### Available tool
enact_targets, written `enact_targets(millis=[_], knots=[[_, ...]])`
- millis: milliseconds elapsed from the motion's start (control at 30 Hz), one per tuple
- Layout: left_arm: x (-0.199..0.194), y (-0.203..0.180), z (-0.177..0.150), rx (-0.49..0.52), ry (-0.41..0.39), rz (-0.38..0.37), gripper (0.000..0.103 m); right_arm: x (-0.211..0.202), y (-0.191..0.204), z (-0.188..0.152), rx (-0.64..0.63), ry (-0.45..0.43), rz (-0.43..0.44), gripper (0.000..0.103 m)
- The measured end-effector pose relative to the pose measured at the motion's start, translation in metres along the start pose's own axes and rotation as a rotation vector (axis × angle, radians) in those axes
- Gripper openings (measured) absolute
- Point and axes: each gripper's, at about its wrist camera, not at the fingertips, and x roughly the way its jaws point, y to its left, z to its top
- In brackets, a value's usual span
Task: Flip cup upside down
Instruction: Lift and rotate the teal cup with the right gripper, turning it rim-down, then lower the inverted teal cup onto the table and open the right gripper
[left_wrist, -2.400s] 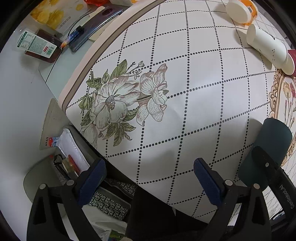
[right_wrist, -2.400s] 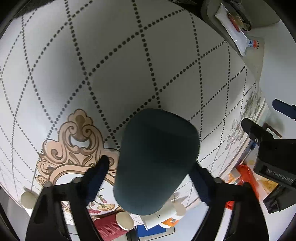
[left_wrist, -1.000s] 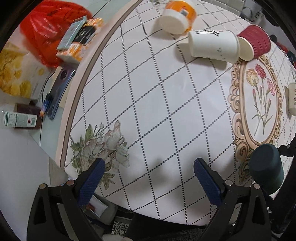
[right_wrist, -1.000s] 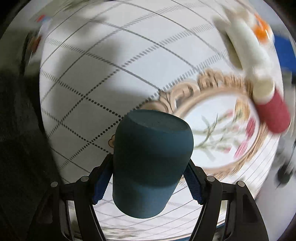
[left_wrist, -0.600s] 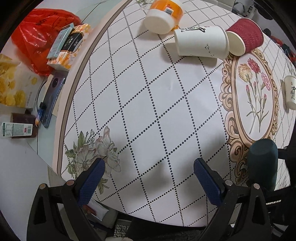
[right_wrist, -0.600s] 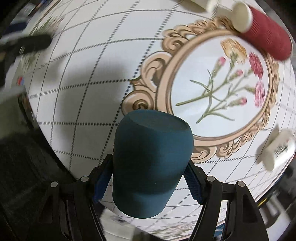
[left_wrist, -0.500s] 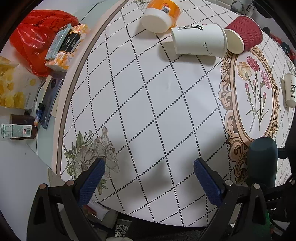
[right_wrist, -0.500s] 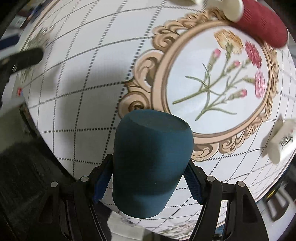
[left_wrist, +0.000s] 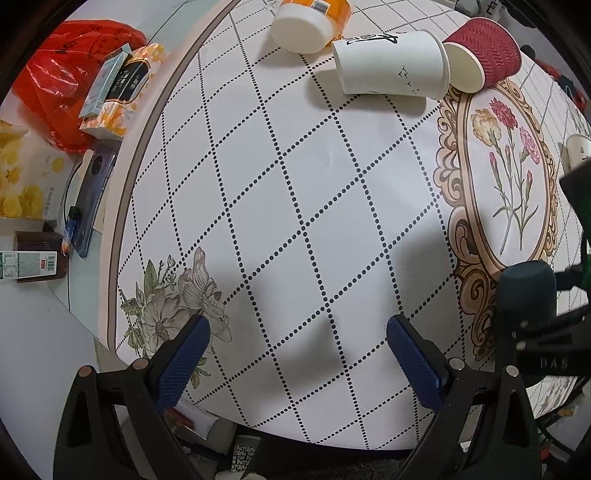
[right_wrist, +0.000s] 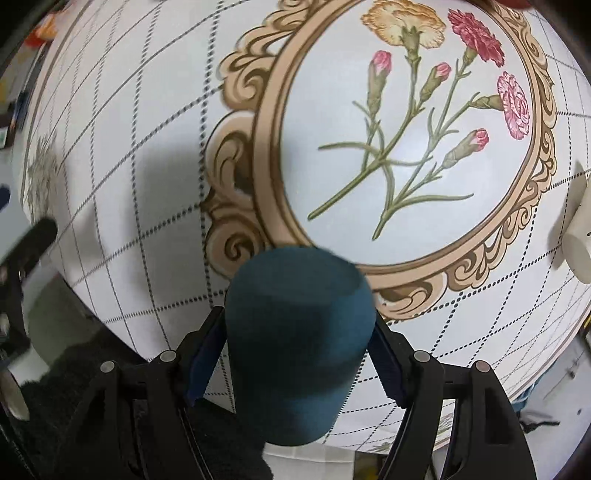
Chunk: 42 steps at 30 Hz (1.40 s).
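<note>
My right gripper (right_wrist: 297, 354) is shut on a dark teal cup (right_wrist: 297, 332), its closed bottom pointing away from the camera, over the table's near edge by the ornate flower medallion (right_wrist: 406, 147). The same cup shows in the left wrist view (left_wrist: 526, 295) at the right edge, held by the right gripper with its closed end up. My left gripper (left_wrist: 295, 350) is open and empty above the near edge of the table, left of the cup.
A white paper cup (left_wrist: 391, 66), a red ribbed cup (left_wrist: 484, 51) and an orange tub (left_wrist: 306, 18) lie on their sides at the table's far side. Another white cup (right_wrist: 576, 240) lies at the right. Red bag (left_wrist: 70, 74), boxes and phone (left_wrist: 90, 199) sit left, off the table.
The right gripper has swung round with the teal cup, now over the medallion's near rim. The left gripper has shifted slightly, and the far cups look nearer.
</note>
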Motion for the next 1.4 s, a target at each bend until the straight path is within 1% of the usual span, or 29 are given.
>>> enact_targets(millis=[67, 100, 233, 267, 367, 467, 567, 633, 667, 700, 733, 800, 833, 967, 1033, 1167, 1400], knots=[[0.000, 0.000, -0.001, 0.004, 0.000, -0.001, 0.098, -0.001, -0.004, 0.006, 0.007, -0.008, -0.010, 0.076], [0.000, 0.000, -0.001, 0.004, 0.000, 0.000, 0.098, -0.002, -0.006, 0.005, 0.013, -0.009, -0.009, 0.071], [0.000, 0.002, -0.001, 0.002, -0.001, -0.007, 0.098, -0.011, -0.011, 0.002, 0.025, -0.050, -0.013, 0.071], [-0.001, 0.002, -0.001, 0.002, 0.000, -0.009, 0.098, -0.017, -0.004, -0.003, 0.030, -0.068, -0.012, 0.071], [-0.002, 0.001, 0.000, 0.005, -0.001, -0.013, 0.098, -0.034, -0.012, -0.017, 0.060, -0.148, 0.009, 0.071], [-0.004, -0.001, 0.002, 0.013, -0.005, -0.013, 0.098, -0.053, -0.018, -0.032, 0.091, -0.251, 0.022, 0.071], [-0.005, -0.004, 0.004, 0.025, -0.007, -0.011, 0.098, -0.069, -0.025, -0.048, 0.135, -0.376, 0.020, 0.071], [-0.007, -0.007, 0.005, 0.033, -0.009, -0.007, 0.098, -0.078, -0.030, -0.058, 0.172, -0.474, 0.020, 0.071], [-0.007, -0.008, 0.006, 0.038, -0.009, -0.007, 0.098, -0.081, -0.024, -0.070, 0.185, -0.504, 0.022, 0.071], [-0.008, -0.010, 0.006, 0.044, -0.009, -0.005, 0.098, -0.084, -0.023, -0.077, 0.203, -0.555, 0.019, 0.071], [-0.009, -0.012, 0.007, 0.049, -0.011, -0.002, 0.098, -0.087, -0.020, -0.081, 0.213, -0.587, 0.015, 0.071], [-0.011, -0.016, 0.008, 0.062, -0.016, 0.006, 0.098, -0.091, -0.007, -0.095, 0.222, -0.653, -0.008, 0.071], [-0.011, -0.017, 0.007, 0.067, -0.018, 0.008, 0.098, -0.086, 0.002, -0.097, 0.223, -0.669, -0.018, 0.071], [-0.016, -0.022, 0.006, 0.084, -0.027, 0.009, 0.098, -0.074, 0.014, -0.112, 0.220, -0.745, -0.057, 0.071], [-0.018, -0.024, 0.004, 0.095, -0.031, 0.007, 0.098, -0.069, 0.017, -0.117, 0.229, -0.766, -0.063, 0.071], [-0.021, -0.028, -0.001, 0.112, -0.037, 0.003, 0.098, -0.058, 0.025, -0.126, 0.225, -0.781, -0.073, 0.071], [-0.026, -0.034, -0.012, 0.158, -0.070, -0.003, 0.098, -0.049, 0.035, -0.137, 0.229, -0.746, -0.095, 0.071]])
